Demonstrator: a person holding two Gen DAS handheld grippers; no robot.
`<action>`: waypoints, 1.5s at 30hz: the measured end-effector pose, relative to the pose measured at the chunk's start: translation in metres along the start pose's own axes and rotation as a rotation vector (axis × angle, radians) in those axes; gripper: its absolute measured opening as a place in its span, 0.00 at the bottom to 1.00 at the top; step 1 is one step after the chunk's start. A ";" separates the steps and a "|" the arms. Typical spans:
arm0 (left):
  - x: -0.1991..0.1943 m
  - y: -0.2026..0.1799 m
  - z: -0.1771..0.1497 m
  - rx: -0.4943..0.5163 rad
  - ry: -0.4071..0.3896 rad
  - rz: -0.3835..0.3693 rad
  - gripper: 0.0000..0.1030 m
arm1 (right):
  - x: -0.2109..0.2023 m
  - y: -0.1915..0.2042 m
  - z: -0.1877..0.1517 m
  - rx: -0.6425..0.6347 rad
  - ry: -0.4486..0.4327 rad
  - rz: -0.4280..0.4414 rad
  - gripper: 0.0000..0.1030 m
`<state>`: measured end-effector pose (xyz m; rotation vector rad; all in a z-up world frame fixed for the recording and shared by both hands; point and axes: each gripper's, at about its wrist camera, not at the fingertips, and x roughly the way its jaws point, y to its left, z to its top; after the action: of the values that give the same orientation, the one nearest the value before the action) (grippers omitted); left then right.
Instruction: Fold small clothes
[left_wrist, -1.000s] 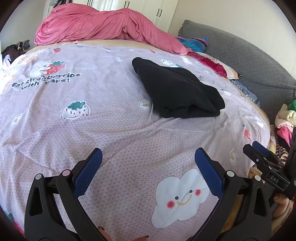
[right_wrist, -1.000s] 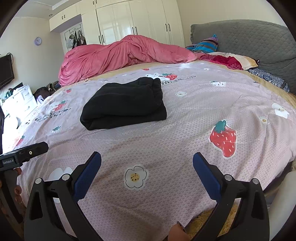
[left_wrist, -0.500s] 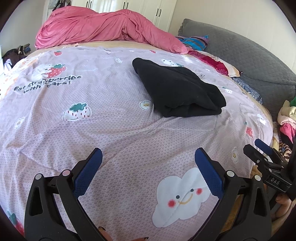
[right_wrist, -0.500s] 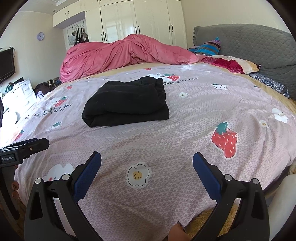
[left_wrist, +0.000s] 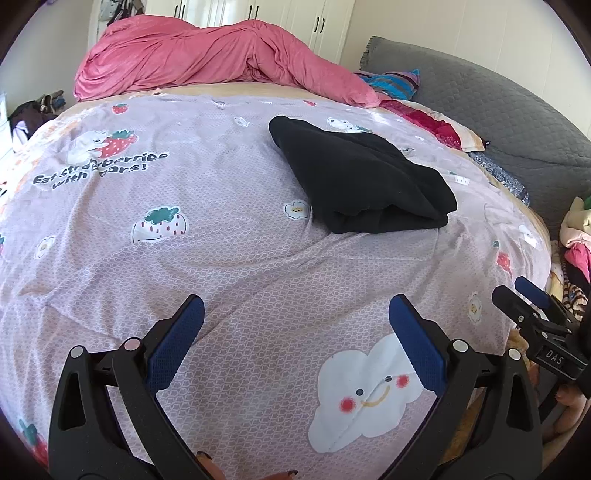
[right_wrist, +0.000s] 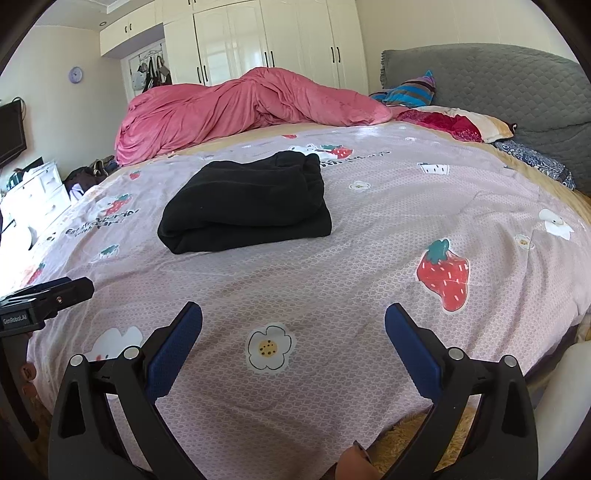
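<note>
Now, through the left wrist camera, I am seeing the black folded garment (left_wrist: 364, 181) sitting on the purple bedsheet (left_wrist: 229, 258), far up the bed from my tool. Compared with a second ago, it is looking a little lower and nearer in the picture, and more of the pink blanket (left_wrist: 207, 55) is showing at the top. So I am tipping this camera up a bit, not touching anything. My left gripper (left_wrist: 295, 332) is hanging wide apart over the sheet, holding nothing. The other tool is peeking in at the right edge.

Next, through the right wrist camera, the same black bundle (right_wrist: 247, 201) is lying flat and neat, well apart from my right gripper (right_wrist: 293, 339). It too is sitting a bit lower in the picture than a second ago, and the white wardrobe (right_wrist: 258, 40) is showing more. This tool is also spread wide and empty, hovering above a flower print.

I am thinking this piece is done, since it is folded and both tools are staying away. I am guessing the next job is finding another small piece to fold.
</note>
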<state>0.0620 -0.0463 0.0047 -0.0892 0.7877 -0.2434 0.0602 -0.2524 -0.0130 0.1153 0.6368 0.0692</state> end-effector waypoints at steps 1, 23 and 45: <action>0.000 0.000 0.000 -0.002 0.001 0.000 0.91 | 0.000 0.000 0.000 0.001 0.001 -0.001 0.96; -0.001 -0.001 -0.001 -0.008 0.004 0.020 0.91 | 0.002 0.000 -0.001 0.002 0.014 -0.011 0.96; -0.008 -0.004 0.002 0.023 0.008 0.071 0.91 | -0.017 -0.037 0.001 0.123 0.000 -0.110 0.96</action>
<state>0.0575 -0.0479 0.0122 -0.0384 0.7947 -0.1862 0.0480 -0.2907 -0.0070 0.1991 0.6463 -0.0764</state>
